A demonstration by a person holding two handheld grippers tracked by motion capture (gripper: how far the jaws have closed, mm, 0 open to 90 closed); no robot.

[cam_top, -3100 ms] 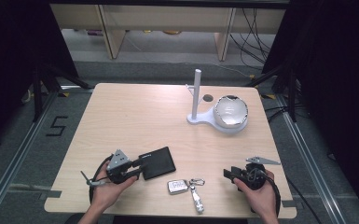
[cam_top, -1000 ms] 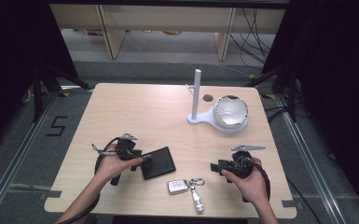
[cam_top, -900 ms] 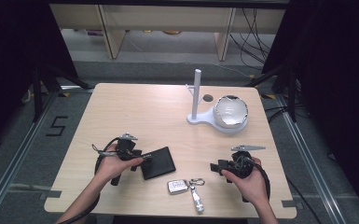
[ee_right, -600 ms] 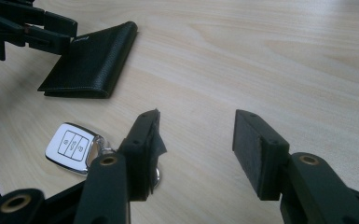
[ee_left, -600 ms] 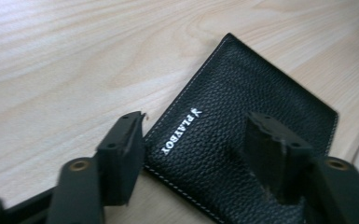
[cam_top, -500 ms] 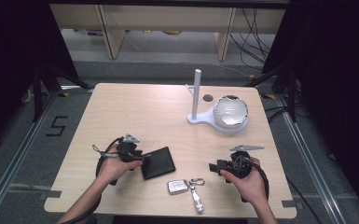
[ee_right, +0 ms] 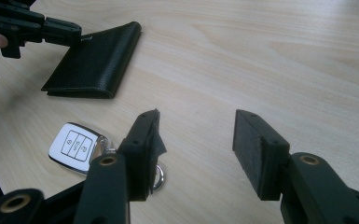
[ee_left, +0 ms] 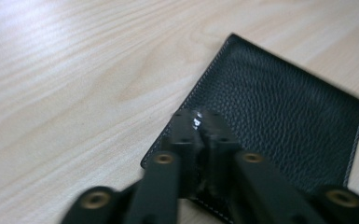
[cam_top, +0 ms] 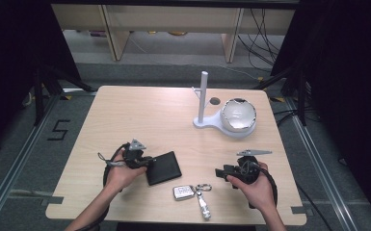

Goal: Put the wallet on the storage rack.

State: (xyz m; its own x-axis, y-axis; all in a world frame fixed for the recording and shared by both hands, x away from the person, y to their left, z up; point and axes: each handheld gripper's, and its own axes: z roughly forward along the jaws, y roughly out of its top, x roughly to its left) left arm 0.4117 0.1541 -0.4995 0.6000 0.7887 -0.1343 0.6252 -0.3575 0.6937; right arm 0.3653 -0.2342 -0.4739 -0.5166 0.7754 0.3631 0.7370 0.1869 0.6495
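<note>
The left tool (ee_left: 199,122) had just been closing its jaws on the near edge of the black leather wallet (ee_left: 279,121), which lay flat on the worktop (cam_top: 149,120); the pads appeared nearly together over that edge, presumably to pinch and lift it. The right tool (ee_right: 196,140) stood open above the bare worktop, with the car key fob (ee_right: 73,146) just left of its left jaw, probably next in turn.

A light wooden table (cam_top: 139,108) stands on grey floor (cam_top: 24,139); behind the table, pale wooden shelf legs (cam_top: 112,31) and dark surroundings.
</note>
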